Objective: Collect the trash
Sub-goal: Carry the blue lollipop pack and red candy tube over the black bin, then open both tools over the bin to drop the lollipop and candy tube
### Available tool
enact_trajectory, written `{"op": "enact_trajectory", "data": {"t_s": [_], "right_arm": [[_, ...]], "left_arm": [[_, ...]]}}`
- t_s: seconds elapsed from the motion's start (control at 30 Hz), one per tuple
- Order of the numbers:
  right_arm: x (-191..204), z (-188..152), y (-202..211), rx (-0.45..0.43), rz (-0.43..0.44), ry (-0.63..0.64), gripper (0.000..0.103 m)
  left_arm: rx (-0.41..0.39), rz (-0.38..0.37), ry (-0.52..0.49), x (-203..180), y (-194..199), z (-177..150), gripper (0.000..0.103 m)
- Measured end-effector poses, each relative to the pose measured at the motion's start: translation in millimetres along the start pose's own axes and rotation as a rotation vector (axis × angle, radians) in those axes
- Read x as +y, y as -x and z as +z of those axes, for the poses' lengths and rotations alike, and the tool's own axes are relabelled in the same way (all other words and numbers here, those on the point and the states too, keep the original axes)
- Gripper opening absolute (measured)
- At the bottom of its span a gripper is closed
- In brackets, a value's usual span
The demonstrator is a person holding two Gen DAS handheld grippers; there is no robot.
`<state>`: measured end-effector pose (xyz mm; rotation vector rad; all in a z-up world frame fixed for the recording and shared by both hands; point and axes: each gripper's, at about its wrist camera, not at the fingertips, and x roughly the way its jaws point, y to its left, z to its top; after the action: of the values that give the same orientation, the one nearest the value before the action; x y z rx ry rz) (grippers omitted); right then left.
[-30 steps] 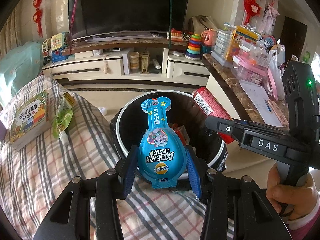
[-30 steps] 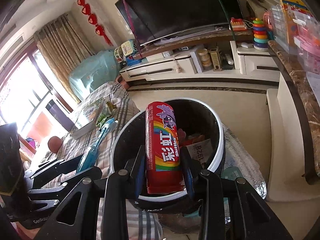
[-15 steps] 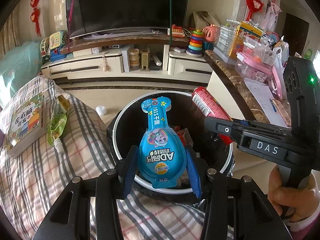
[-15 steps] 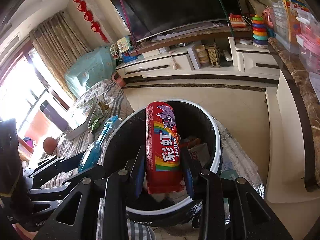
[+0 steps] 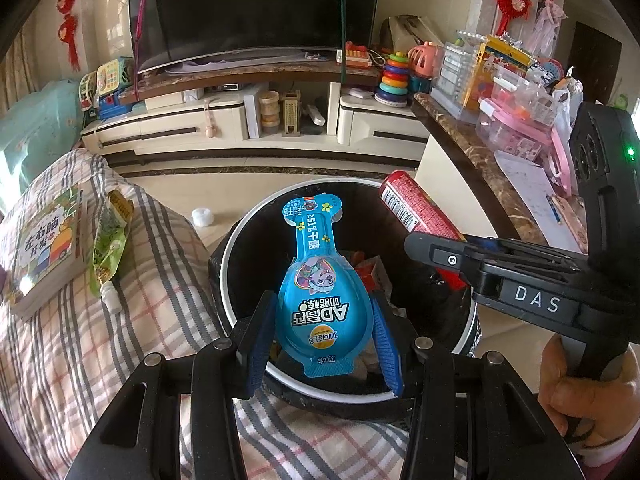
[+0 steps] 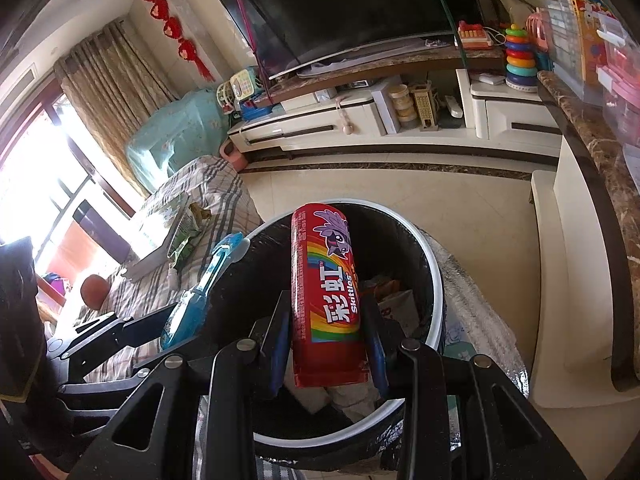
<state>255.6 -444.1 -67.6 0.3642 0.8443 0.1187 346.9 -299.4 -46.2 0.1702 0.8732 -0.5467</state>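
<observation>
Left gripper [image 5: 322,336] pinches the blue wrapper [image 5: 322,300] by its wide end, over the near half of the bin [image 5: 236,240]. Right gripper [image 6: 326,344] pinches the red candy tube [image 6: 324,292] low down, its top angled out over the bin opening. Both sit above the rim.

Risks: the wrapper is flat and light, so it could stick to a pad or drift onto the plaid blanket [image 5: 160,280]. The tube could clip the rim and bounce to the floor.

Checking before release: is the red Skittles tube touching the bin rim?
Apart. The right wrist view shows the Skittles tube clamped in the right gripper, above the bin opening, clear of its rim.
</observation>
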Motion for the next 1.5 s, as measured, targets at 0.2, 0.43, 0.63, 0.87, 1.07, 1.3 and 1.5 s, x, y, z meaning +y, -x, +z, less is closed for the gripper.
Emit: {"op": "enact_trajectory", "data": {"t_s": [0.2,0.43,0.63,0.87,1.07,1.3,1.5], "right_arm": [[0,1,-6,0.017,-0.008,0.0,0.033],[-2,2,-8,0.028,-0.012,-0.003,0.033],[-2,2,-8,0.026,-0.013,-0.002,0.033],[-4,7,-11,0.034,-0.014,-0.003,0.033],[-5,9,-13,0.042,-0.016,-0.005,0.033],[-5,11,-9,0.04,-0.002,-0.021,0.042],[-3,6,11,-0.003,0.011,-0.041,0.053]], "left_arm": [[0.006,0.002,-0.003,2,-4,3,0.044],[0.013,0.0,0.0,4,-9,6,0.044],[0.021,-0.005,0.005,5,-14,9,0.045],[0.038,-0.005,0.012,7,-20,11,0.045],[0.046,-0.006,0.017,8,-23,15,0.045],[0.032,0.033,0.01,6,-10,11,0.062],[0.004,0.039,0.048,13,16,-5,0.071]]}}
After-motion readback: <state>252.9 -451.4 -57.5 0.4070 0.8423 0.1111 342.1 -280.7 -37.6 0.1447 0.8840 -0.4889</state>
